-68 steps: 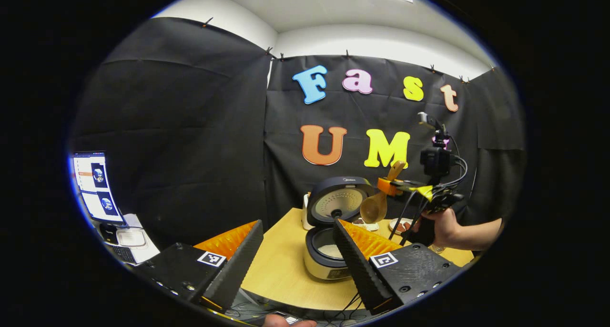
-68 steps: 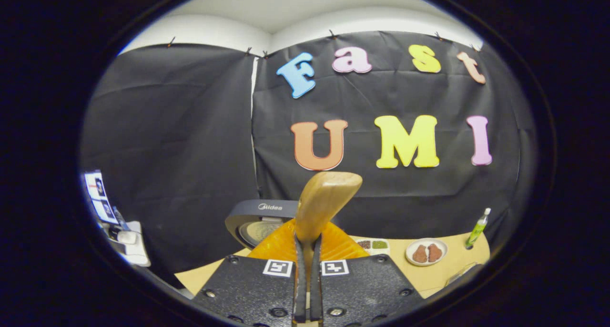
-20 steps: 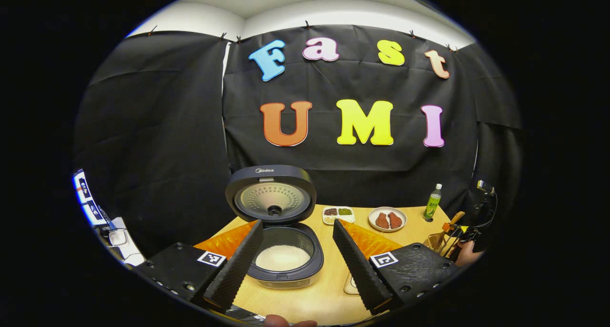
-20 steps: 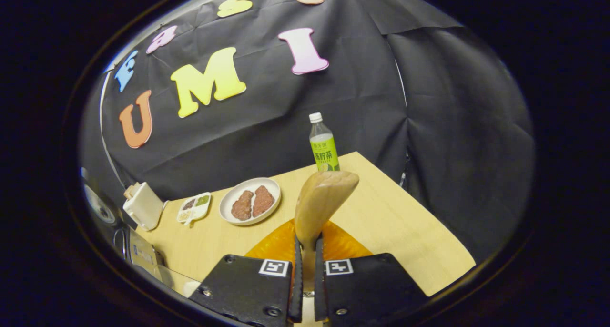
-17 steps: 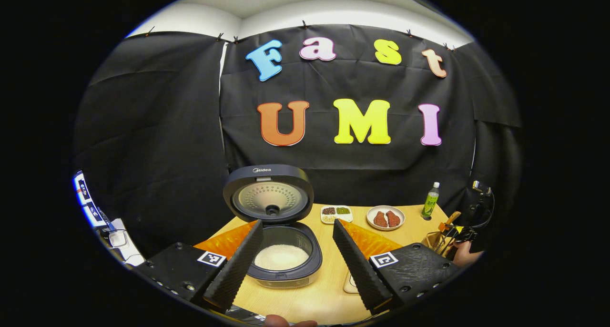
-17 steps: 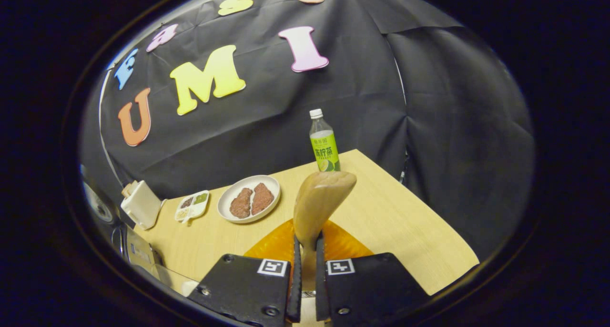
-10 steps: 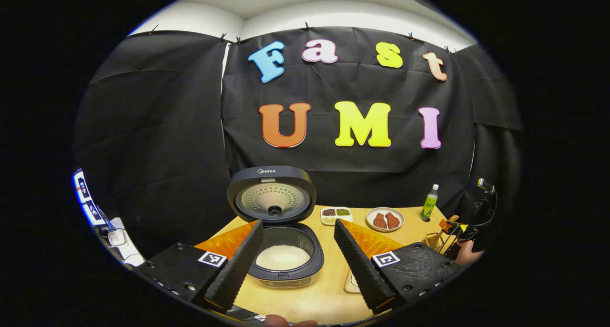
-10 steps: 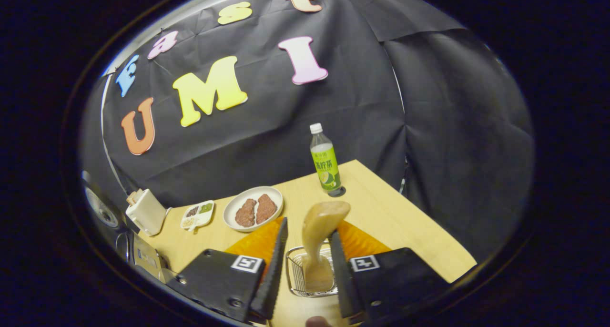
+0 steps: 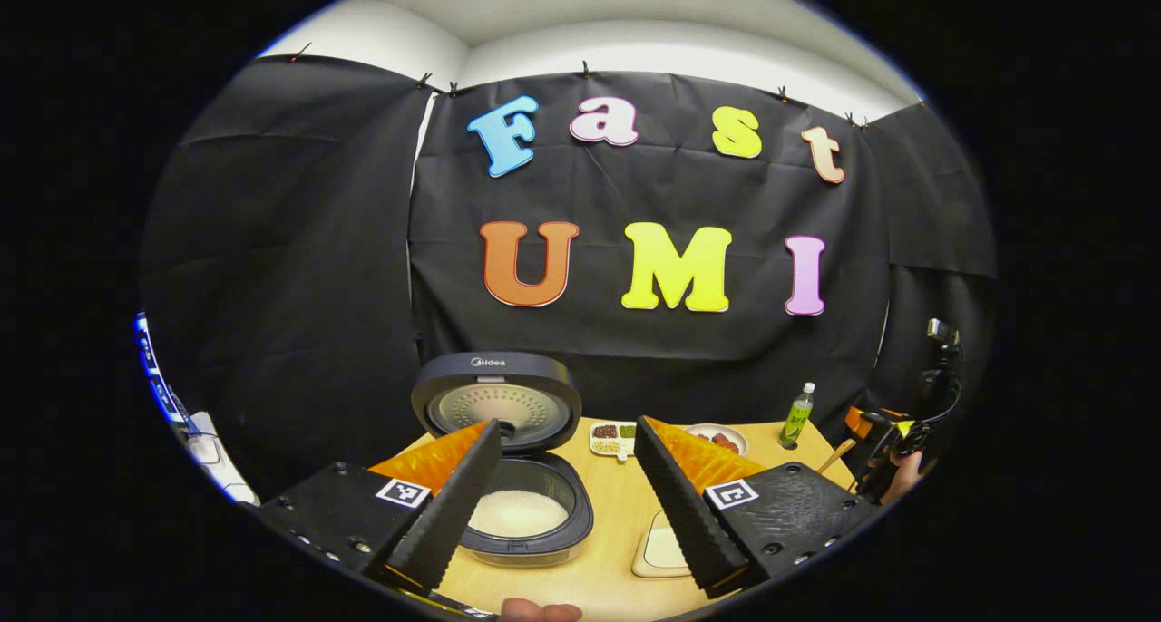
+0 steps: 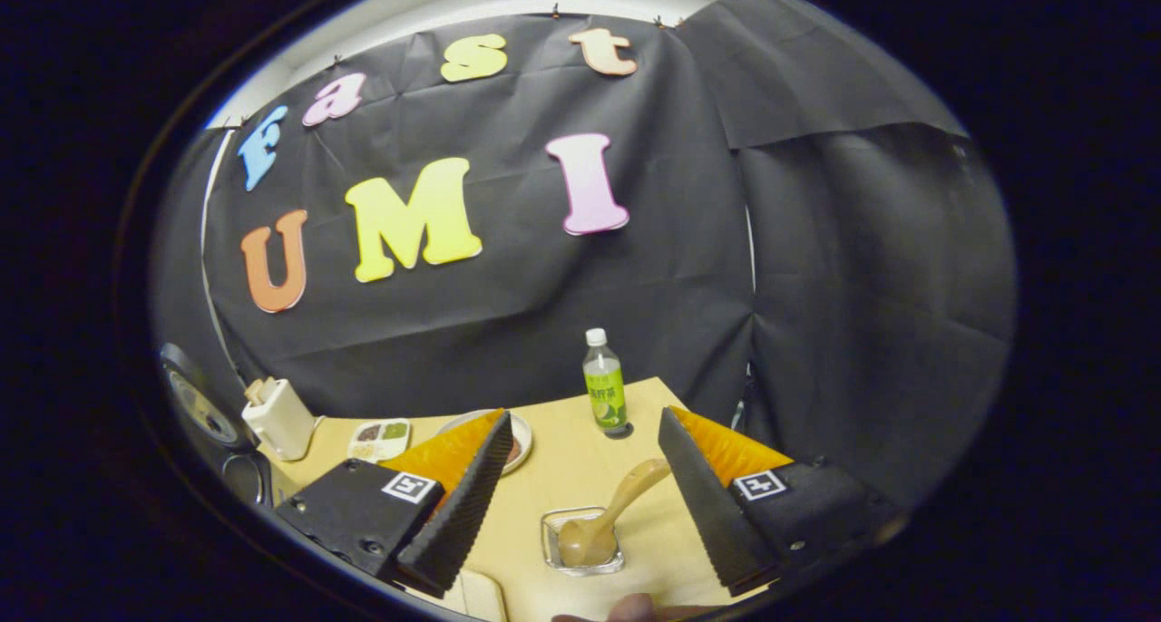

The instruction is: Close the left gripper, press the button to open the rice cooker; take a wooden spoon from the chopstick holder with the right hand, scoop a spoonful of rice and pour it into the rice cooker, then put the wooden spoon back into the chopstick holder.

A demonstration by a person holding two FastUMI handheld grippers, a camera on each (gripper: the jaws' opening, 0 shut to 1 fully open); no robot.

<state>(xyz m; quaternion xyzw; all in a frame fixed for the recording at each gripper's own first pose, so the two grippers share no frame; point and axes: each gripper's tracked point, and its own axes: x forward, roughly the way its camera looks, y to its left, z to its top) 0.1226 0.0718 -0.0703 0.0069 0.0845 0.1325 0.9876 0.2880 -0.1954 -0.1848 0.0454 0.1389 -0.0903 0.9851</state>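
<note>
Released since the earlier frames: wooden spoon, formerly clamped between the right tool's fingers, now stands free in the chopstick holder, bowl end down, handle leaning up and to the right.

Right tool: fingers spread wide, grasping nothing, raised above and back from the holder, one finger to either side of it in the right gripper view. Seen far off at the right edge of the left gripper view, held by a hand.

Chopstick holder: wire basket on the tabletop, near its front edge.

Rice cooker: lid standing open, white rice in the inner pot. Sits on the tabletop between the left tool's fingers in the left gripper view.

Left tool: fingers wide apart, empty, held above the tabletop in front of the cooker.

Other items on the tabletop:
- green bottle, upright, near the back edge, beyond the holder;
- round plate with brown food, partly hidden behind the right tool's left finger;
- small divided tray, beside the plate;
- white container, far left;
- pale flat dish, beside the cooker.
</note>
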